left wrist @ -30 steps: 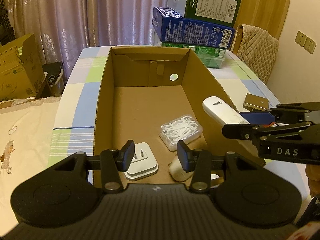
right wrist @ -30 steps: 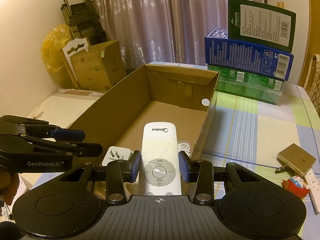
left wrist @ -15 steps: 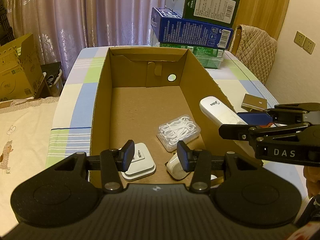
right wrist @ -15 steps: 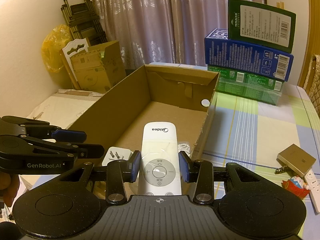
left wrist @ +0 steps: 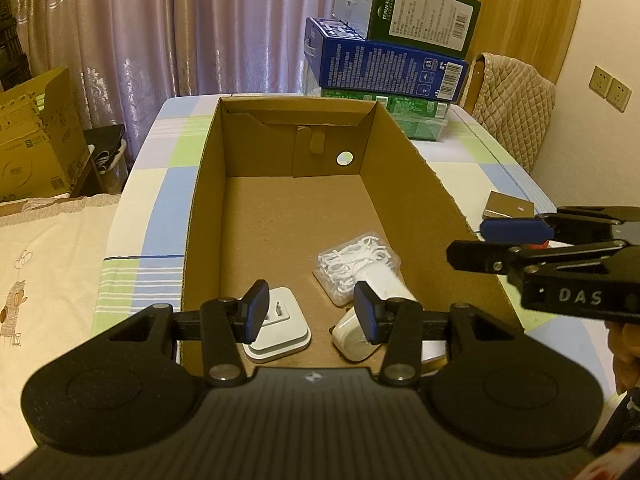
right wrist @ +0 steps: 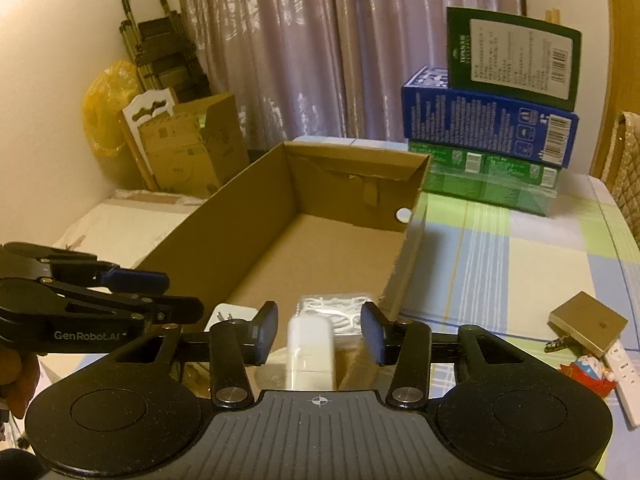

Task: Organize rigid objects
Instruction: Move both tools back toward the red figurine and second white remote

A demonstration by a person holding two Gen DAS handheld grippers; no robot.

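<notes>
An open cardboard box point(left wrist: 208, 184) point(right wrist: 256, 208) lies on the checked table. Inside are a white plug adapter point(left wrist: 282, 326), a clear pack of white floss picks point(left wrist: 354, 260) point(right wrist: 336, 308) and a small white charger point(left wrist: 352, 338). The white Midea remote point(right wrist: 310, 350) point(left wrist: 386, 282) lies blurred in the box below my right gripper point(right wrist: 320, 334), whose jaws are open and off it. My right gripper also shows in the left wrist view point(left wrist: 504, 244) at the box's right wall. My left gripper point(left wrist: 310, 312) point(right wrist: 156, 292) is open and empty over the box's near end.
A stack of green and blue cartons point(right wrist: 492, 120) point(left wrist: 392, 60) stands behind the box. On the table to the right lie a gold box point(right wrist: 586, 326) point(left wrist: 508, 208), a small toy point(right wrist: 588, 368) and a white remote point(right wrist: 626, 376). A chair point(left wrist: 512, 104) stands at the far right.
My right gripper opened and let go of the white remote, which dropped into the box onto the floss pack. The left gripper stayed open, nearly still.
</notes>
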